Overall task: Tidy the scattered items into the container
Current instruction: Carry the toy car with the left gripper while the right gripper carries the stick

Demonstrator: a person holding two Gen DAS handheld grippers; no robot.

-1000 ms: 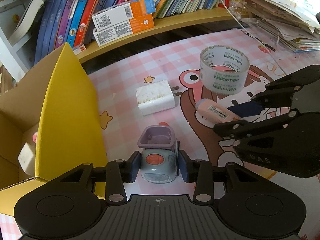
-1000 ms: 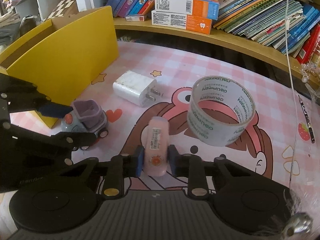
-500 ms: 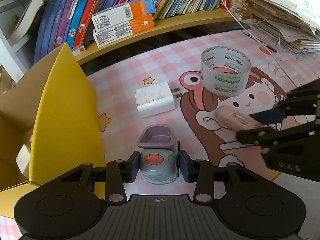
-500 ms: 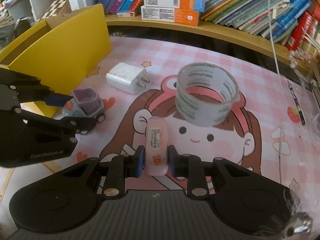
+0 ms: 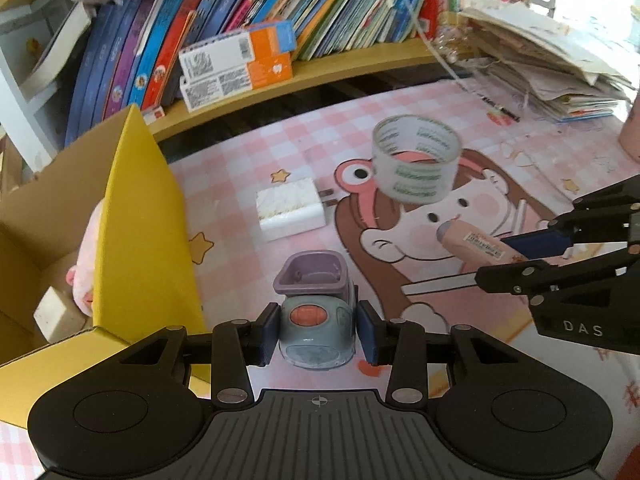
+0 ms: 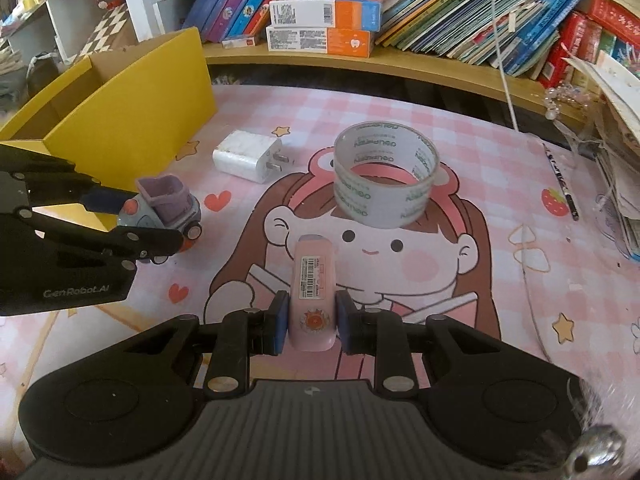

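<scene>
My left gripper (image 5: pixel 318 332) is shut on a small grey-blue toy car (image 5: pixel 316 322) with a purple bucket, held just right of the yellow cardboard box (image 5: pixel 140 216). The car and left gripper also show in the right wrist view (image 6: pixel 164 210). My right gripper (image 6: pixel 312 322) is shut on a pink tube (image 6: pixel 313 288) with a barcode label, above the pink mat; it shows in the left wrist view (image 5: pixel 476 242) too. A white charger plug (image 6: pixel 248 156) and a clear tape roll (image 6: pixel 386 178) lie on the mat. The box holds a pink plush (image 5: pixel 86 264) and a white block (image 5: pixel 60 314).
A wooden shelf (image 6: pixel 360 60) with books and two orange-white cartons (image 6: pixel 324 26) runs along the back. A stack of papers (image 5: pixel 552 68) sits at the right edge. A pencil (image 6: pixel 560 178) lies on the mat at the right.
The right gripper has lifted and pulled back to the right with the pink tube. The left gripper with the toy car has risen slightly, showing more of the box interior.
</scene>
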